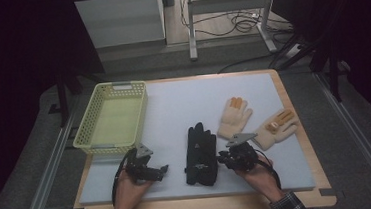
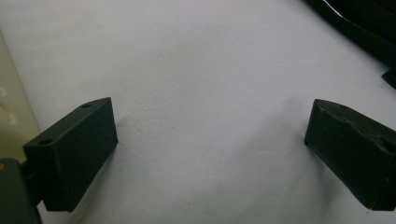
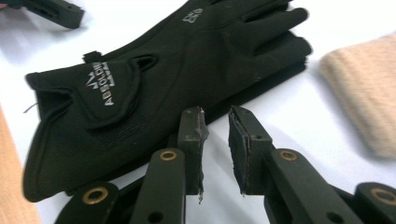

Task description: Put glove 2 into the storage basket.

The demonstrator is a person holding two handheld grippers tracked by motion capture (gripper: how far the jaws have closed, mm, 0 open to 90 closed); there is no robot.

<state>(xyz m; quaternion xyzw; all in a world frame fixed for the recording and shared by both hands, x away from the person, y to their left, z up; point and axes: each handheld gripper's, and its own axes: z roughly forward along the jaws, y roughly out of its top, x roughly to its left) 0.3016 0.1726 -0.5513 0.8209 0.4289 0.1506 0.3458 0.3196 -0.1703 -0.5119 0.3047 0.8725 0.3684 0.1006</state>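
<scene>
A pair of black gloves (image 1: 201, 153) lies stacked on the white mat (image 1: 174, 110), fingers pointing away from me. In the right gripper view the black gloves (image 3: 154, 79) show a white logo on the cuff. Two cream gloves lie to their right, one (image 1: 234, 116) nearer the middle and one (image 1: 275, 127) farther right. My left gripper (image 1: 161, 170) rests left of the black gloves; its jaws stand wide apart over bare mat (image 2: 210, 123). My right gripper (image 1: 221, 158) sits at the gloves' right edge, its jaws (image 3: 217, 116) almost together with nothing between them.
A pale yellow perforated basket (image 1: 112, 118) stands empty at the mat's back left. The wooden table edge (image 1: 201, 206) runs along the front. One cream glove (image 3: 364, 93) lies just right of my right gripper. The left gripper's jaw (image 3: 56, 11) shows beyond the gloves.
</scene>
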